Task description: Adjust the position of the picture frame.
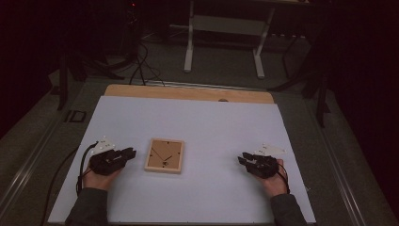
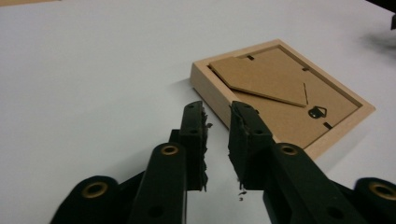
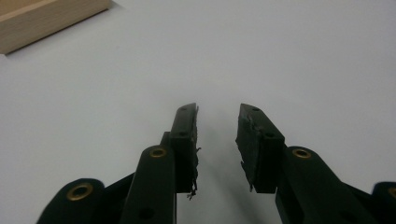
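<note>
Wooden frame [image 1: 164,155] mid-table, left claw [image 1: 130,153] near its edge, right claw [image 1: 242,158] well apart, both parted, empty.

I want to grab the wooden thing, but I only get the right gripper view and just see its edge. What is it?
Observer: It's a picture frame, lying flat with its brown back facing up.
Operator: Is the other gripper holding it?
Observer: No. The left gripper points at the frame's near corner with its jaws a little apart, touching nothing.
Operator: Which gripper is closer to it?
Observer: In the high view the frame lies between them, nearer the left gripper than the right gripper.
</note>
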`<action>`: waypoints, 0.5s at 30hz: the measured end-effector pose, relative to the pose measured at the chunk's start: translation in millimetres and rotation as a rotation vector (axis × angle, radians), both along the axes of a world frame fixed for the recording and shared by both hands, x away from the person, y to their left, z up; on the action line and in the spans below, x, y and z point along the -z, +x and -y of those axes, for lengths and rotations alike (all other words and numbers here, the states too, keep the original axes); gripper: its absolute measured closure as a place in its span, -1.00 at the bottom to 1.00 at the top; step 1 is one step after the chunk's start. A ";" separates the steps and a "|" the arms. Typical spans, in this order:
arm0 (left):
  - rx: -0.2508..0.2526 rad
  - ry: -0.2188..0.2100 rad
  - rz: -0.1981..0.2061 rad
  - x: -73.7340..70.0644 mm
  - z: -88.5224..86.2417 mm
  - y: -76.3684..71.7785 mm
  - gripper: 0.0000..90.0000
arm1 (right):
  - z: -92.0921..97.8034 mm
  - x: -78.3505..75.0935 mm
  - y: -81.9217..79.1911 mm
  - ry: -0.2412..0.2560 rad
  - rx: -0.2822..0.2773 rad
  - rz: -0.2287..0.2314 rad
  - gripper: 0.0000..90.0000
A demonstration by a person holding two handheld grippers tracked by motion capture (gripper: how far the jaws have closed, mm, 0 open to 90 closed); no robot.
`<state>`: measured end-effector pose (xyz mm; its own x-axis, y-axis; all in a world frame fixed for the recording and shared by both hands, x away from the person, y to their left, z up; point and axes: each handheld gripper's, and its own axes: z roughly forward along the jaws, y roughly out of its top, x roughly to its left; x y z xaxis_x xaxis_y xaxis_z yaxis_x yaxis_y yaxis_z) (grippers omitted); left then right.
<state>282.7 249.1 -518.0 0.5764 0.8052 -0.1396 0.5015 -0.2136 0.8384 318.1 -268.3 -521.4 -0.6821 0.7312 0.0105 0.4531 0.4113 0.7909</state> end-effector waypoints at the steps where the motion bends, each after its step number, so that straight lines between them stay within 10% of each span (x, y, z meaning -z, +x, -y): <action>1: 0.012 0.008 -0.001 0.6 1.6 0.1 0.76 | -0.5 0.2 0.2 -0.003 -0.004 0.001 0.50; 15: 0.063 0.043 -0.023 5.8 11.6 2.2 1.00 | -4.1 -0.3 -0.7 0.002 -0.023 0.010 0.55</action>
<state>284.9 237.6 -523.9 0.6233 0.7728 -0.1195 0.5047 -0.2809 0.8163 317.4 -264.3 -521.1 -0.6987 0.7154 0.0052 0.4354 0.4195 0.7965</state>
